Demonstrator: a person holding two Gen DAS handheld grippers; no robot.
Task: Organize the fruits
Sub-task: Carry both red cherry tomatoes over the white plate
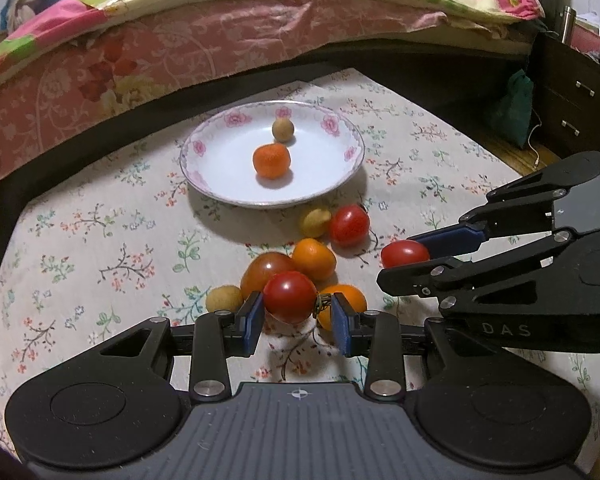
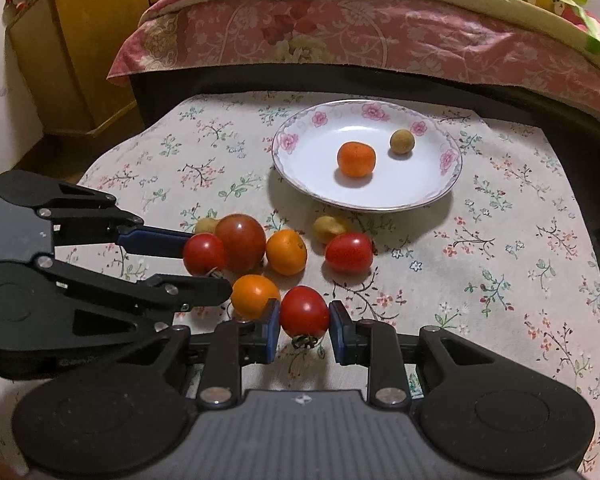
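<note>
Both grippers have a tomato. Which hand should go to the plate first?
Right, probably. The right gripper holds its red tomato clear of the pile, with open cloth ahead to the plate. The left gripper grips a tomato amid the pile.

Two black linkage grippers, left gripper (image 1: 295, 316) and right gripper (image 2: 305, 328), blue-padded fingers (image 1: 251, 322), silver screws, ribbed grey bodies.

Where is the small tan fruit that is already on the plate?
In both wrist views the tan fruit sits on the flowered plate, toward its far side, just beyond the orange fruit and apart from it.
</note>
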